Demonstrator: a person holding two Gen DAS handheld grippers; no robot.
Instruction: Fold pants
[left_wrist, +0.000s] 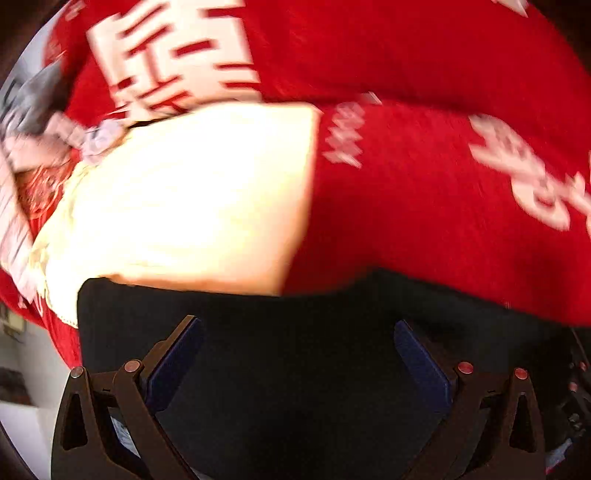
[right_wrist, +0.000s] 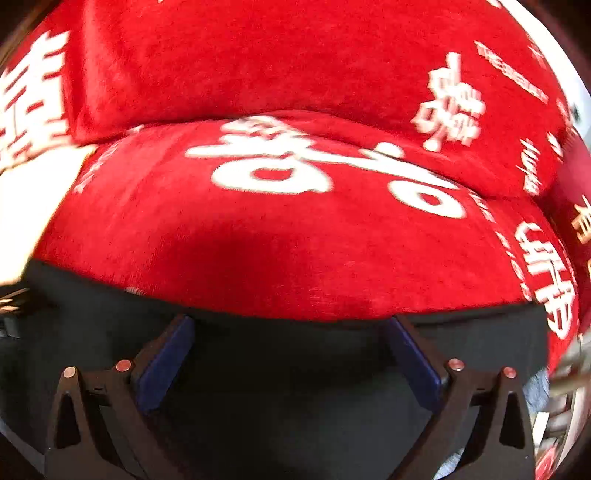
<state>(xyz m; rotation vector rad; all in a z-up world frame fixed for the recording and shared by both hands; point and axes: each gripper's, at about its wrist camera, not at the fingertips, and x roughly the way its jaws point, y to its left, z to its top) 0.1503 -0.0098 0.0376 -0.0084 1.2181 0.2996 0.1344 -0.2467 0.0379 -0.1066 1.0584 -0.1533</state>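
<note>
Left wrist view: the left tongs (left_wrist: 297, 332) are spread wide, the two blue pads (left_wrist: 177, 363) well apart. Black fabric, the pants (left_wrist: 295, 387), fills the lower part of the view and lies between and beneath the fingers. Whether the pads touch the fabric cannot be told. The far edge of the pants lies against a red blanket (left_wrist: 424, 206) printed with large white characters. A cream-white cushion (left_wrist: 192, 199) with a frilled edge rests on the blanket at upper left, its near edge just beside the pants. Beyond the cushion, at far left, are blurred grey and pale items that cannot be identified.

Right wrist view: the right tongs (right_wrist: 290, 328) are likewise spread wide, blue pads (right_wrist: 162, 363) well apart, nothing pinched between them. The pants (right_wrist: 288, 398) span the lower part of the view from left to right, under and between the fingers. Their far edge meets the red blanket (right_wrist: 258, 240), which carries white characters and rises into a fold across the upper part of the view. A bright cream patch, part of the cushion (right_wrist: 33, 206), shows at the left edge.

Both views are motion-blurred.
</note>
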